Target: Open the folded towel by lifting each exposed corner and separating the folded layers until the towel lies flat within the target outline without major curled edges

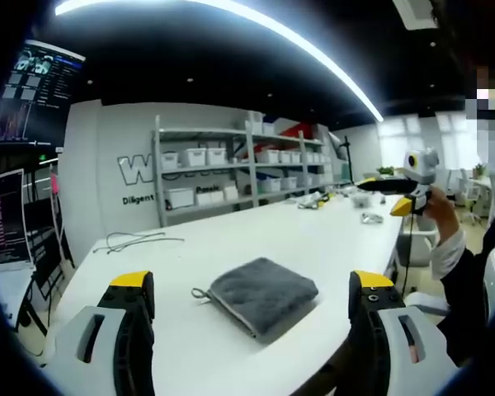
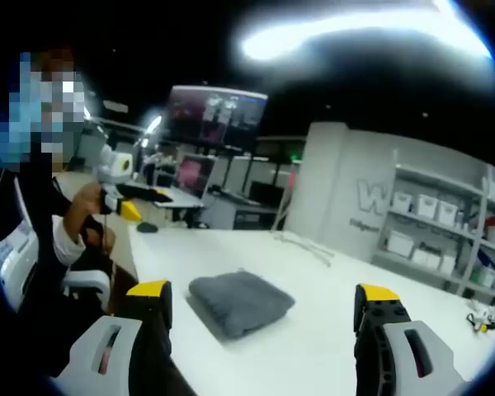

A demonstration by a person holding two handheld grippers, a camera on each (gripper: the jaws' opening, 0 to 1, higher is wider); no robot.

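Grey towel (image 1: 264, 297) lies fully folded mid-tabletop (image 1: 231, 247), near its front edge; no corner lifted yet, so all unfolding remains. Your left hand-held gripper (image 1: 252, 309) and right hand-held gripper (image 2: 264, 318) both stand wide apart, empty, short of it.

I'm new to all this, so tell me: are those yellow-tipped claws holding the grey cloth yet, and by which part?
Nothing is held. Both the left gripper and right gripper are open, and the folded grey towel lies untouched on the white table.
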